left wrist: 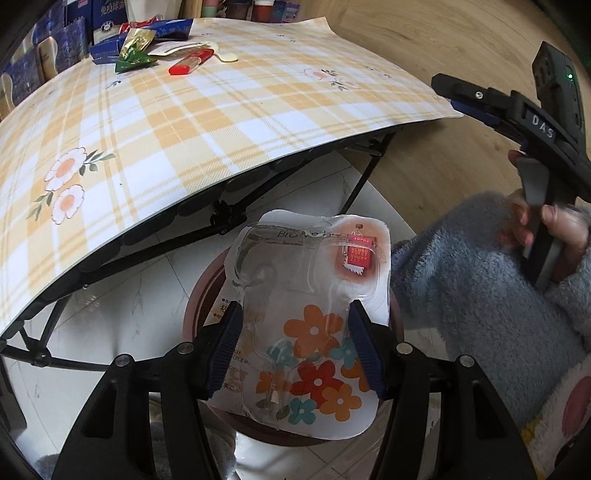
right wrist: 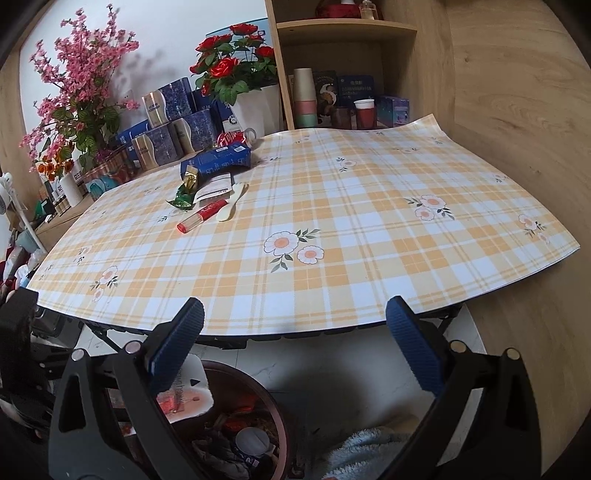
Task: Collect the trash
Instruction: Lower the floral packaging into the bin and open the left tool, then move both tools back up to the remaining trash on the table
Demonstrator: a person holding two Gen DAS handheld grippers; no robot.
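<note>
Only the left wrist view shows the left gripper (left wrist: 295, 347) clamped on a flowered card-backed blister pack (left wrist: 310, 317) — clear moulded plastic — held over the round brown trash bin (left wrist: 195, 306). The right view shows the right gripper (right wrist: 295, 343) gaping empty before the plaid table (right wrist: 332, 229) — wrappers (right wrist: 184, 195) well apart at its far side.

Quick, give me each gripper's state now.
Left gripper: shut on the floral blister pack, above the trash bin.
Right gripper: open, holding nothing.

Left wrist view is looking down past the desk (left wrist: 155, 122) edge, close over the bin (left wrist: 207, 295). Right wrist view is facing across the desktop toward the shelf (right wrist: 347, 26). Both are sharing desk and bin.
</note>
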